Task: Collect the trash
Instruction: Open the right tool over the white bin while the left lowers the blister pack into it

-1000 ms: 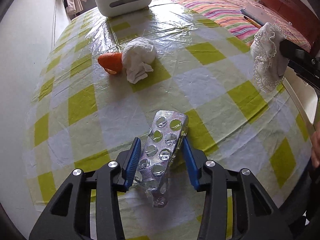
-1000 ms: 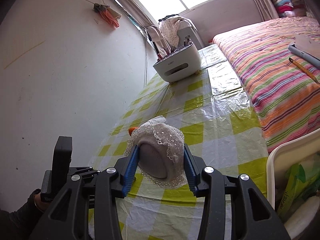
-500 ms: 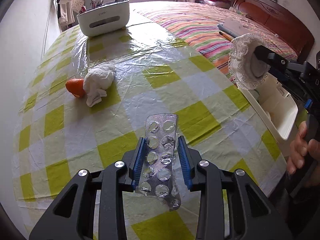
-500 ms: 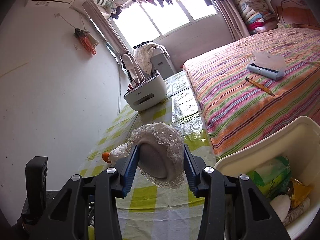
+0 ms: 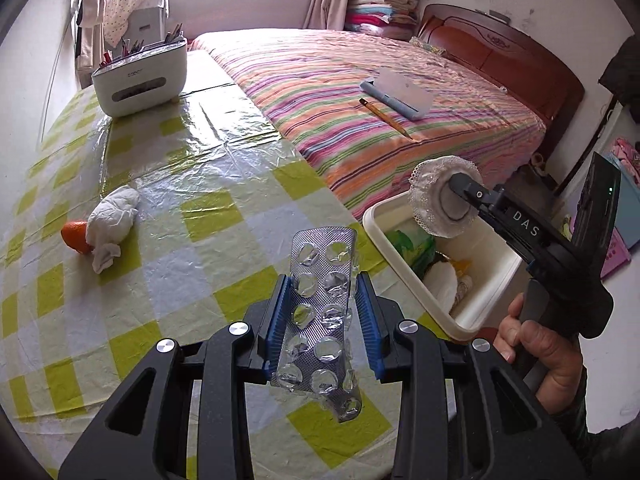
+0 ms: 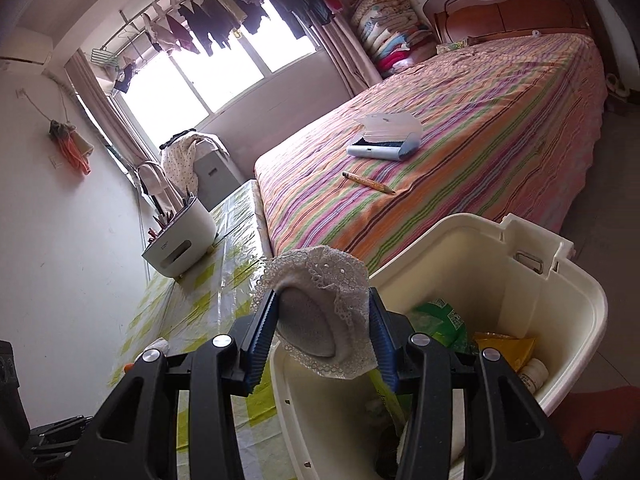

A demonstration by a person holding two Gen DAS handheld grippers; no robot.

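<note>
The left gripper [image 5: 323,322] is clamped narrow on an empty blister pack [image 5: 320,320], held clear above the checked tablecloth [image 5: 168,280]. The right gripper [image 6: 322,334] carries a lace-edged pad [image 6: 320,312] between its blue pads; its jaws are opening slightly, with the pad still pinched, over the near rim of the cream trash bin [image 6: 560,300]. A green wrapper [image 6: 440,320], a yellow packet [image 6: 504,344] and a small bottle [image 6: 534,372] are seen inside the bin. A crumpled tissue [image 5: 112,220] and an orange peel [image 5: 75,236] touching it are left on the table, well apart from both grippers. A white caddy [image 5: 140,76] stands at the far end. A pencil [image 5: 384,118] and a case [image 5: 396,96] lie on the striped bed [image 5: 360,68]. Nothing is seen blocking the bin opening.
</note>
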